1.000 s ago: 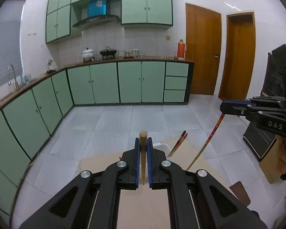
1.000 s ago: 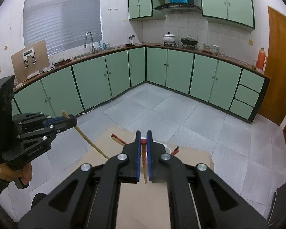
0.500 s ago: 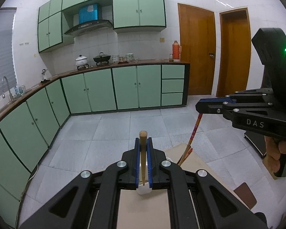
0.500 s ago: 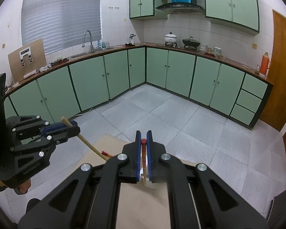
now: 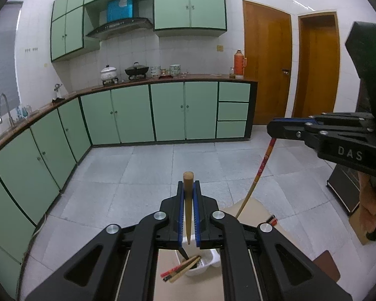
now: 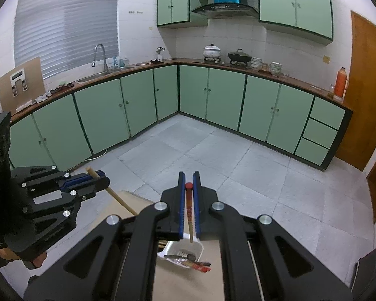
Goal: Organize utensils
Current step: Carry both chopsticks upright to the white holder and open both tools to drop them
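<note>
The left gripper (image 5: 188, 215) is clamped on a plain wooden chopstick (image 5: 188, 208), pinched between its blue pads (image 5: 180, 215) with the blunt end poking up past the fingertips and the tapered tip pointing down toward a white utensil holder (image 5: 208, 263). In the right wrist view this same gripper (image 6: 97, 180) sits at the left edge, held in a hand (image 6: 36, 259), and its chopstick (image 6: 117, 197) slants down toward the table.

The right gripper (image 6: 188, 205) is likewise clenched on a chopstick, a red-topped chopstick (image 6: 188, 208) whose pale lower tip hangs just above the white holder's (image 6: 200, 247) open mouth. From the left wrist view the right gripper (image 5: 275, 129) reaches in from the right, gripped by a hand (image 5: 371, 195), and the red patterned chopstick (image 5: 259, 173) runs steeply down from it toward the table.

Inside the white holder lie several chopsticks (image 5: 180, 268), red and tan, leaning out over its rim; the right wrist view also shows a metal utensil (image 6: 180, 256) resting in it. The holder stands on a light brown table (image 5: 255, 209).

Beyond are a grey tiled floor (image 5: 143, 170), green cabinets (image 5: 170, 113) under a dark counter, and wooden doors (image 5: 268, 67).
</note>
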`<state>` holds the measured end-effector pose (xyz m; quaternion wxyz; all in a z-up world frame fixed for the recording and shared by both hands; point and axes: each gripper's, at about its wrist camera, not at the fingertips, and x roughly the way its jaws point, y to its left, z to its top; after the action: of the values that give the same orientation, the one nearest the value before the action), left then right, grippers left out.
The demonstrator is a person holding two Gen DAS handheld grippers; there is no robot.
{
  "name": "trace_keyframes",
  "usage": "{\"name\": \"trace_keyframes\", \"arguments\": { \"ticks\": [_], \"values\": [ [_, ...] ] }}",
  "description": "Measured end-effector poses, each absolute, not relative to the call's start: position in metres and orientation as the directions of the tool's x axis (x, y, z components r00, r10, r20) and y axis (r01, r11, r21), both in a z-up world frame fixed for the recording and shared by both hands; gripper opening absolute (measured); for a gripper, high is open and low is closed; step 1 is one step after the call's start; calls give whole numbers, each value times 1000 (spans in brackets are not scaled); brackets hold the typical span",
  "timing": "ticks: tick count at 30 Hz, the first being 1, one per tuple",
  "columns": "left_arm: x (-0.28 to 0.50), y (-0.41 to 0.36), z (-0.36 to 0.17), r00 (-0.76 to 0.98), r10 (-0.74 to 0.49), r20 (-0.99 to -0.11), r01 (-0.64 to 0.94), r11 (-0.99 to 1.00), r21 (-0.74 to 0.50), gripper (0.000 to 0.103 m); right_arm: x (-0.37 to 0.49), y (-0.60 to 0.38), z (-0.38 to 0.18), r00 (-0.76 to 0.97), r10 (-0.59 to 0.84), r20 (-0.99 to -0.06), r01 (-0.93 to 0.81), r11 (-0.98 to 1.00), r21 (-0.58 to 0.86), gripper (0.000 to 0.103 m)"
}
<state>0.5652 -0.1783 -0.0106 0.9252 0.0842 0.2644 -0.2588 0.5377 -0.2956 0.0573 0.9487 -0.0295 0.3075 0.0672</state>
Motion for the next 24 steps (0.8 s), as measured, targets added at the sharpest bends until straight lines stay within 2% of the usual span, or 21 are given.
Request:
{"name": "trace_keyframes", "arguments": {
  "ticks": [17, 24],
  "values": [
    [585, -174, -50, 680, -442, -586, 520, 853, -39, 7, 544, -297, 23, 762, 134, -634, -152, 988, 26, 5],
    [591, -175, -68, 655, -441, -613, 516, 854, -64, 7, 558, -292, -14, 726, 117, -678, -130, 991, 32, 5]
  ]
}}
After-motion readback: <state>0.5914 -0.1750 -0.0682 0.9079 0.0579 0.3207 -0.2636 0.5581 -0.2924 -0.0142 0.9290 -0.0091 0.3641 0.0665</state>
